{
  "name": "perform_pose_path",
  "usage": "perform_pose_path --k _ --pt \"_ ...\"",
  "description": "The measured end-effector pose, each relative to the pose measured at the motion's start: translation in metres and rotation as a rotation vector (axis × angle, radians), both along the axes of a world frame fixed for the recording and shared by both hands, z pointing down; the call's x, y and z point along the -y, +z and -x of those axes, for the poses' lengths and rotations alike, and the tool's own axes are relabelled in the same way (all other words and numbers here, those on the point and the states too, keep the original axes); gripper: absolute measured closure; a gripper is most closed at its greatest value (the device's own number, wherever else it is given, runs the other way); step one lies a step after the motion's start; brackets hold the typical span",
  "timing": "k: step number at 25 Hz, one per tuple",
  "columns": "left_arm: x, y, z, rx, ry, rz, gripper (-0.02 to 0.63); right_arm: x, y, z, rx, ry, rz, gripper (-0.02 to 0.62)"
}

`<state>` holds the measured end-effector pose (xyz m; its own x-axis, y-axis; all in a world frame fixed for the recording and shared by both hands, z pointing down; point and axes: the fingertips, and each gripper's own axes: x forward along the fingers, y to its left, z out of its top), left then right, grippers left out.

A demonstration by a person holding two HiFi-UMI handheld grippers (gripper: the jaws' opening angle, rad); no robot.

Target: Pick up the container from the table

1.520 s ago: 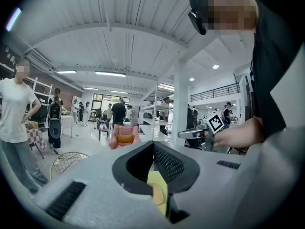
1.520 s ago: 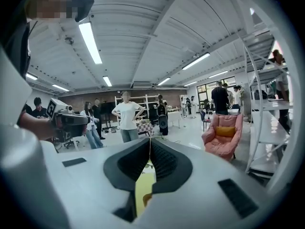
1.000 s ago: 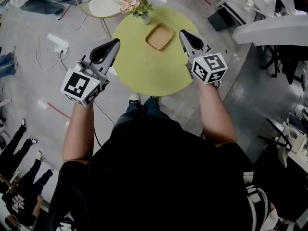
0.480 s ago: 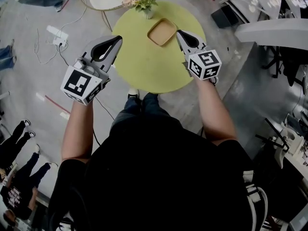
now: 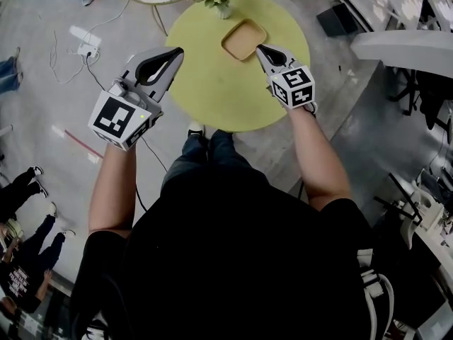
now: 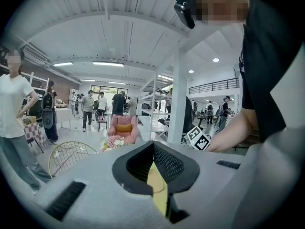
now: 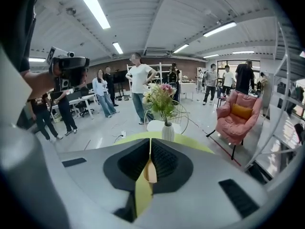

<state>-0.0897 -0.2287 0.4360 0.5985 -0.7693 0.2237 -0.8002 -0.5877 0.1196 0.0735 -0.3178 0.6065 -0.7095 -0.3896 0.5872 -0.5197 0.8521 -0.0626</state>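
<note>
Grippers nearest: left gripper [image 5: 175, 52] clenched, empty, at left edge of round yellow-green table [image 5: 212, 91]. Right gripper [image 5: 260, 49] clenched too, empty, tips just beside container [image 5: 244, 39]. Container, a shallow wooden tray, sits on table, untouched. Pickup not yet begun: jaws must open, clamp rim, lift. Count: two grippers, one container, one table, one flower vase [image 5: 221, 4] at far edge.

The round table [image 5: 212, 83] has a smooth, matt yellow-green top. On it, the container [image 5: 244, 40] looks like matt tan wood, and the vase [image 7: 167, 131] at the table's far edge is glossy white. The left gripper [image 5: 175, 52] and right gripper [image 5: 261, 49] have matt grey plastic shells and black ribbed pads [image 7: 164, 162]. The floor [image 5: 42, 91] around the table is polished, reflective grey.
</note>
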Motion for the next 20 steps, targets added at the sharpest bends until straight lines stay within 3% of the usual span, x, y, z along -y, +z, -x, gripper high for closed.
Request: perform_pose_path --k 14,16,17,20 --pt "-0.005 0.014 0.007 -0.021 -0.031 0.037 0.590 -0.004 0.070 -0.002 -0.141 -0.111 0.023 0.581" --pt "-0.007 0.018 0.010 -0.023 -0.035 0.043 0.591 -0.006 0.079 0.000 -0.173 -0.131 0.028 0.556" --pt "-0.009 0.020 0.010 -0.024 -0.036 0.046 0.591 -0.007 0.085 0.000 -0.195 -0.142 0.029 0.512" --pt "-0.010 0.029 0.010 -0.025 -0.037 0.060 0.590 -0.009 0.102 0.002 -0.238 -0.177 0.028 0.495"
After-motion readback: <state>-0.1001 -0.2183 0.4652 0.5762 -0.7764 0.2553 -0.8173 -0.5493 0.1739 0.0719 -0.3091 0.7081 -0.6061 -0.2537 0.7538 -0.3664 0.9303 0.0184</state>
